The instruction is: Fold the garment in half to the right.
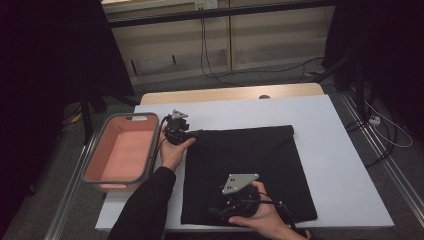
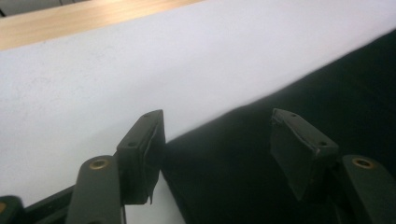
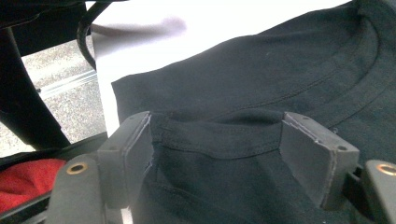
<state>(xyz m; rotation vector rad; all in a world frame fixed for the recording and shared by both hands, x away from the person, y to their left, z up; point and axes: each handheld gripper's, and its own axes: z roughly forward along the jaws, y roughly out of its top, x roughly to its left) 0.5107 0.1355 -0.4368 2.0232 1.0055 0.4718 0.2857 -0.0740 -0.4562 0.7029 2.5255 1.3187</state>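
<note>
Both sets of fingers (image 2: 140, 154) (image 3: 128, 158) are spread wide over the shirt (image 1: 245, 165); an extra layer may be pinched.

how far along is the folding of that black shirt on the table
Done: the black cotton T-shirt lies as a flat rectangle on the white table. In hand: the open left hand-held gripper straddles its far corner; the open right hand-held gripper straddles a near hem. Left: likely another fold, perhaps then the pink grey-rimmed basket.

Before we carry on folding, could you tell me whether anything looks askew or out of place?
Nothing stands out: the black shirt lies flat and roughly square on the white table, and the pink basket sits upright beside it.
</note>
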